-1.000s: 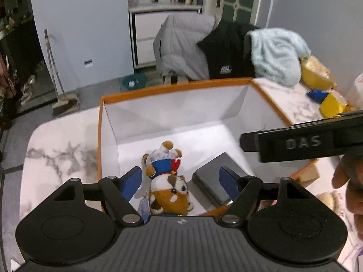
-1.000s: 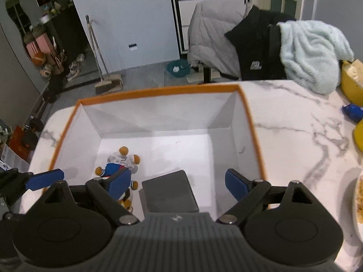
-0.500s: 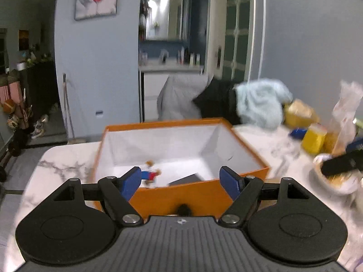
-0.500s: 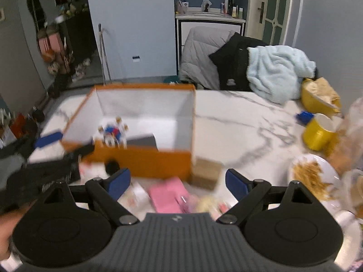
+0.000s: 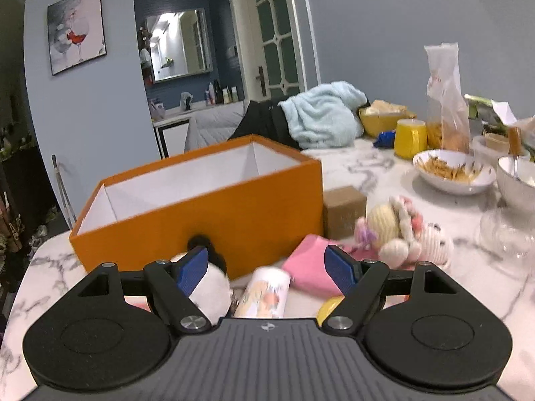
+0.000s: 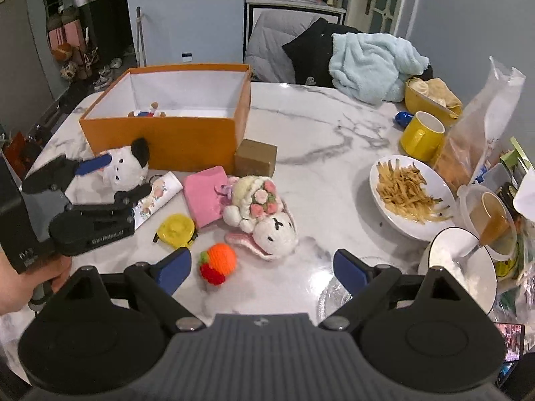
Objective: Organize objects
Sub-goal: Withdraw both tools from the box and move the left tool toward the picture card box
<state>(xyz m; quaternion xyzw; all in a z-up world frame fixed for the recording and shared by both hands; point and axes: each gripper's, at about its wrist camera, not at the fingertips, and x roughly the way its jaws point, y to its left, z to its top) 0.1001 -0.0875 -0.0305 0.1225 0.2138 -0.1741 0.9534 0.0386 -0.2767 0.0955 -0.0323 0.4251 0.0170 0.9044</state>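
Note:
An orange box point(image 6: 187, 133) point(image 5: 234, 214) stands on the marble table and holds a small bear toy point(image 6: 147, 113). In front of it lie a white dog plush point(image 6: 125, 167) point(image 5: 210, 287), a printed tube point(image 6: 157, 195) point(image 5: 267, 295), a pink pouch point(image 6: 204, 193) point(image 5: 309, 267), a crochet bunny point(image 6: 264, 220) point(image 5: 404, 234), a yellow tape measure point(image 6: 175, 229) and an orange crochet fruit point(image 6: 219, 262). My left gripper point(image 5: 267, 270) point(image 6: 110, 178) is open, low over the dog plush and the tube. My right gripper point(image 6: 262, 270) is open and empty, above the fruit and bunny.
A brown cube point(image 6: 255, 158) stands by the box's right corner. At the right are a yellow mug point(image 6: 421, 135), a bowl of fries point(image 6: 409, 193), a white bowl point(image 6: 461, 260), a glass dish point(image 6: 331, 295) and a plastic bag point(image 6: 481, 123). Chairs with clothes point(image 6: 367, 56) stand behind.
Both grippers have pulled back out of the orange box and toward me. The left one has come down low in front of the box, over the dog plush and tube.

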